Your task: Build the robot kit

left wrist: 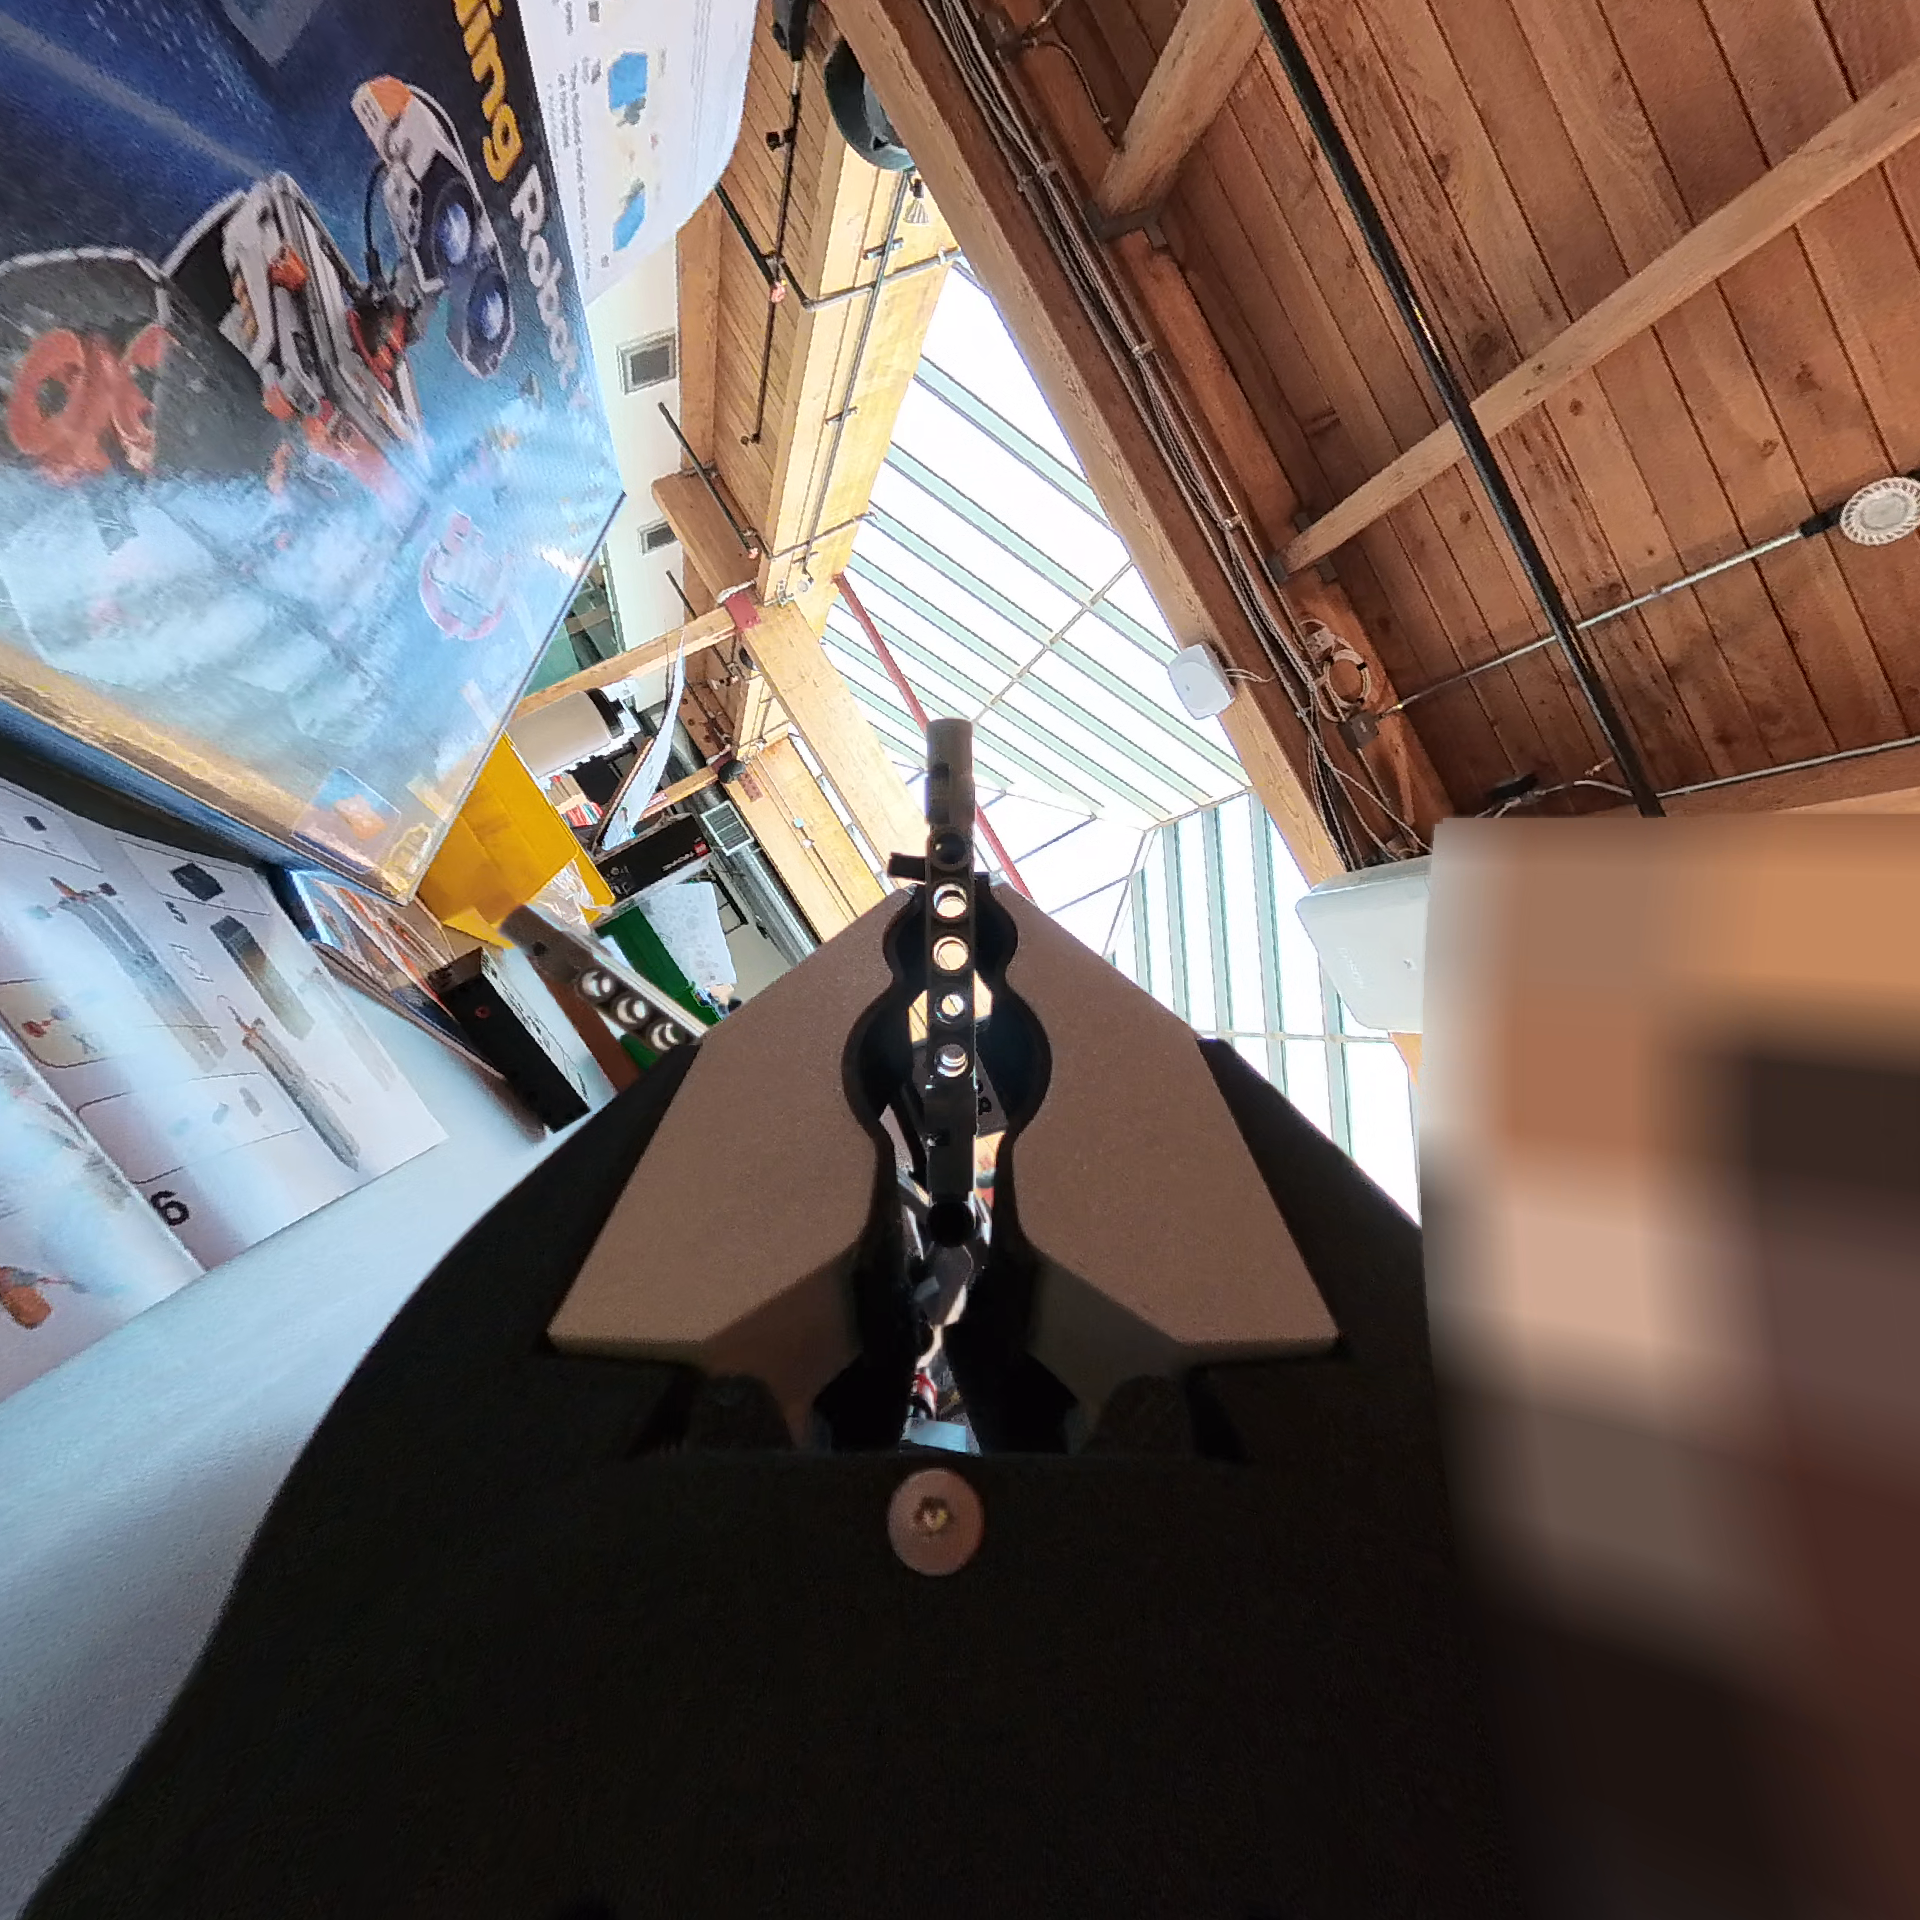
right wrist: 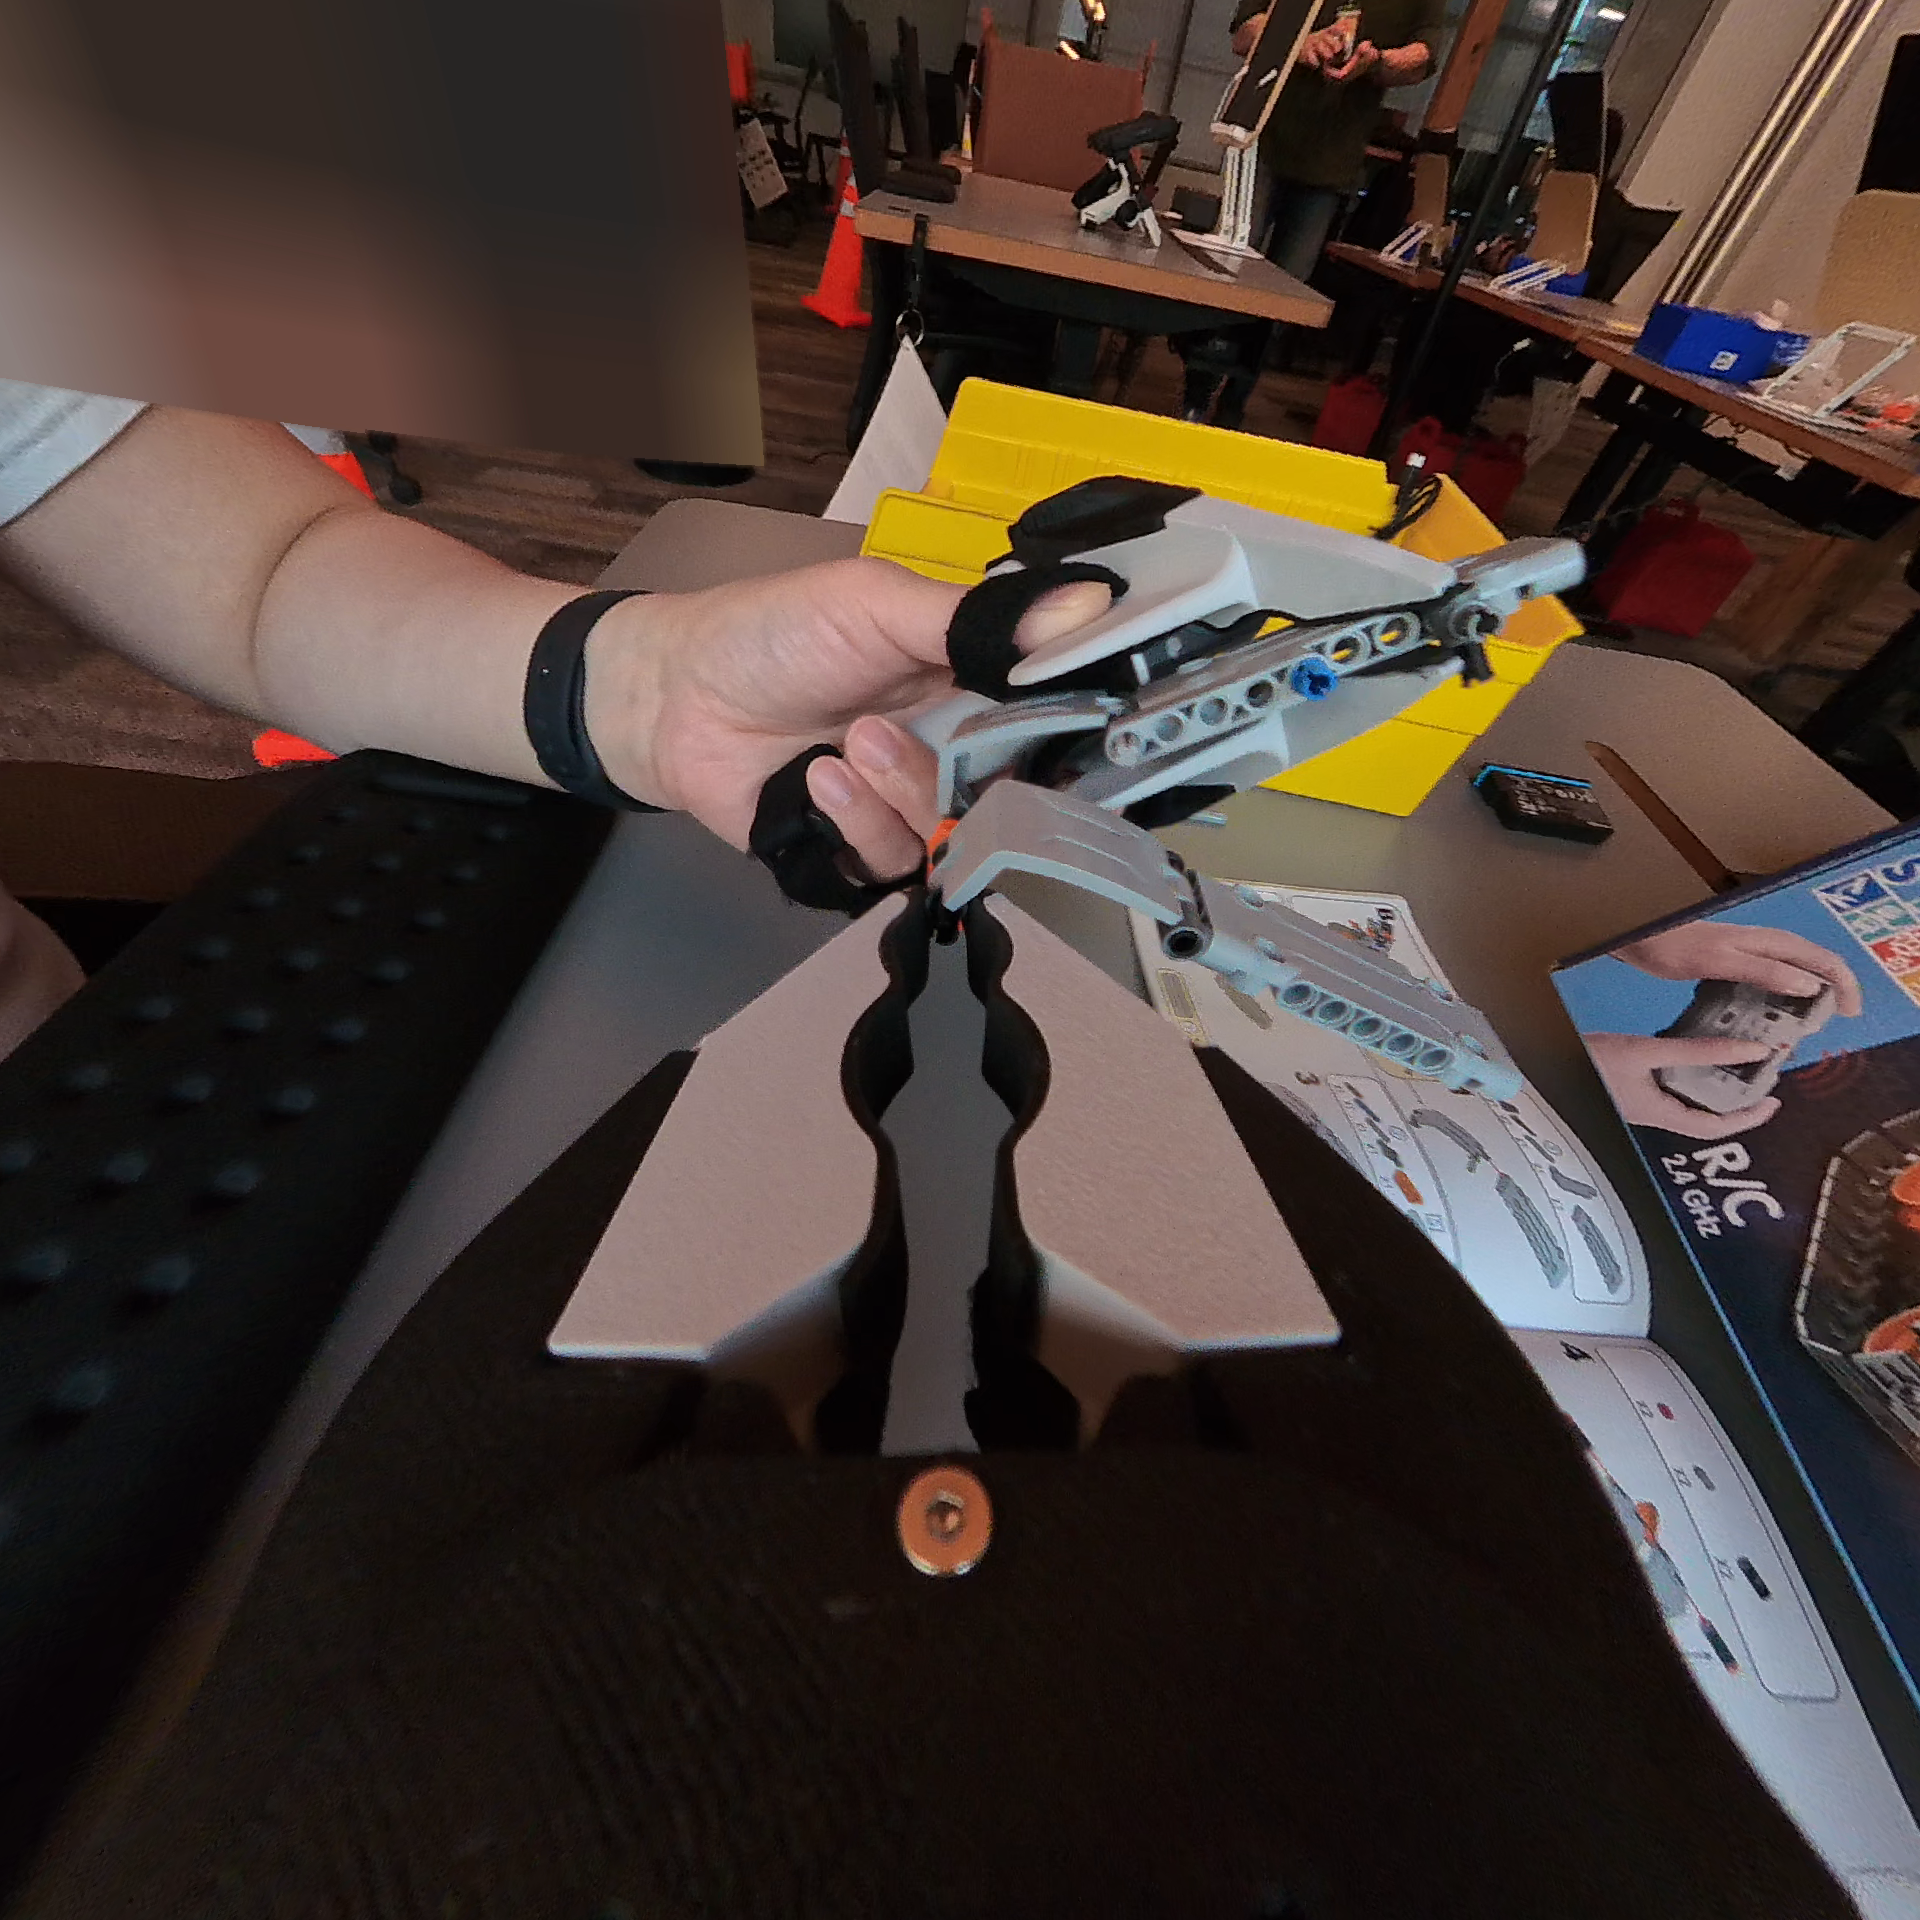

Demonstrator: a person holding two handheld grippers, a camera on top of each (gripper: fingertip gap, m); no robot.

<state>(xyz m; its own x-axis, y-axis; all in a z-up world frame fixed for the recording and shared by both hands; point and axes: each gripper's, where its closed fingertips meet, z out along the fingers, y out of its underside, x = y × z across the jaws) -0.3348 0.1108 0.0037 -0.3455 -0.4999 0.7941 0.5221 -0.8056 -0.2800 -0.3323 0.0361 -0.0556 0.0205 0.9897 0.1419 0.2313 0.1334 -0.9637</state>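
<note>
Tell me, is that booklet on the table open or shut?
Open. The booklet lies spread flat on the grey table, its drawn building steps facing up, beside the blue box.

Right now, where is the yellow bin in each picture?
Left wrist view: the yellow bin is left of the middle, under the blue box's corner, left of the gripped toy piece.
Right wrist view: the bin is in the upper middle, behind the hand.
Shared landmark: the open booklet on the table.
</note>
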